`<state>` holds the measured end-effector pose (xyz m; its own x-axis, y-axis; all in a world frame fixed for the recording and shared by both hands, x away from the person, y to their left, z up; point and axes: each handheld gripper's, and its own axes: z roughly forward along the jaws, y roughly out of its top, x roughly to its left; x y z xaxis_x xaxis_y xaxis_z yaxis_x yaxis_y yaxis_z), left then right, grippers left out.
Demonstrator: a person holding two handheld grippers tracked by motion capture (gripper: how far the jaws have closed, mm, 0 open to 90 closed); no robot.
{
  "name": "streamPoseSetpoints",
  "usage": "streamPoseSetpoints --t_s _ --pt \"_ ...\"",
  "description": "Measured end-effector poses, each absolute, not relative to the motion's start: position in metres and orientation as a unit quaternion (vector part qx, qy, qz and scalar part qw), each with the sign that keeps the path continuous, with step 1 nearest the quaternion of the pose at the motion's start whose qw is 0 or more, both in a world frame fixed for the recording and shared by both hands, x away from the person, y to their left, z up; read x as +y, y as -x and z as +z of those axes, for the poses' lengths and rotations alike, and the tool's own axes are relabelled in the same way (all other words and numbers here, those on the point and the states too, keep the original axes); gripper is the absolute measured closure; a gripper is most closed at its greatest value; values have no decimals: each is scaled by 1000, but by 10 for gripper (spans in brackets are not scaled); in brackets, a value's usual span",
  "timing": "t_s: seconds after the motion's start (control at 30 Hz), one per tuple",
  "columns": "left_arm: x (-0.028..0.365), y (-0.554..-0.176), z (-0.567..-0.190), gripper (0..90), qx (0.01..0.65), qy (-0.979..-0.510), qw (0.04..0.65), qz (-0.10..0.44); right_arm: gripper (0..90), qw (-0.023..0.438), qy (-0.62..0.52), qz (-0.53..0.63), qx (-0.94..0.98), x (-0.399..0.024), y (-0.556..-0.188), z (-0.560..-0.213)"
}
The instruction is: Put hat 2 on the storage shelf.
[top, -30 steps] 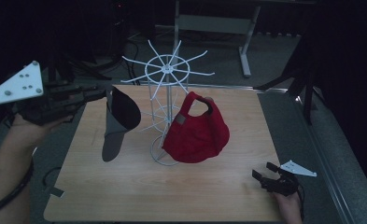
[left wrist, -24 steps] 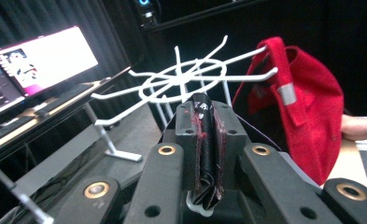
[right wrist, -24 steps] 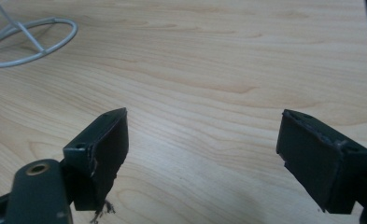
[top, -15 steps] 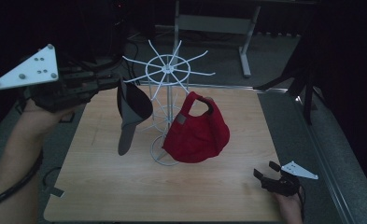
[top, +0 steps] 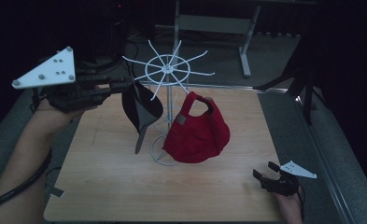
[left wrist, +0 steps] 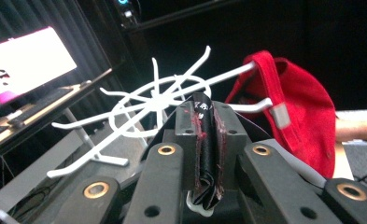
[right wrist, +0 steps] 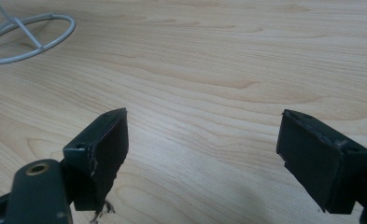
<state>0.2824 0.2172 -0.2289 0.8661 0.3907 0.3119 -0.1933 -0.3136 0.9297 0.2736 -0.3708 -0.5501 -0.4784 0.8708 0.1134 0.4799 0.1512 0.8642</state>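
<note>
A white wire rack (top: 167,72) with radiating prongs stands on the wooden table (top: 102,177). A red cap (top: 197,133) hangs from one prong on its right side. My left gripper (top: 127,86) is shut on a black and grey cap (top: 141,107), which dangles against the rack's left prongs. In the left gripper view the jaws (left wrist: 204,116) pinch the folded dark fabric (left wrist: 203,105) right in front of the rack (left wrist: 158,100), with the red cap (left wrist: 302,112) beyond. My right gripper (top: 265,175) rests open at the table's front right, its jaws (right wrist: 204,140) wide over bare wood.
The rack's ring base (right wrist: 27,35) lies ahead and left of the right gripper. A lit monitor (left wrist: 22,60) stands on a desk off to the left. A grey metal frame (top: 214,23) stands behind the table. A cable trails along the left forearm.
My left gripper has carried the black cap to the right, up to the rack's left prongs. The right gripper has stayed where it was.
</note>
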Motion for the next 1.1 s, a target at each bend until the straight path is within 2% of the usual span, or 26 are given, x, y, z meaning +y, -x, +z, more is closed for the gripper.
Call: streamPoseSetpoints --t_s 0.37,0.63,1.1 --pt "224 -282 -262 807 95 -774 583 228 167 210 -465 460 727 -371 -274 -550" --pt "236 -278 -272 639 119 -768 590 220 167 208 -465 462 726 -372 -273 -550" --pt "257 -267 -300 635 145 -758 603 202 167 208 -465 461 726 -371 -273 -550"
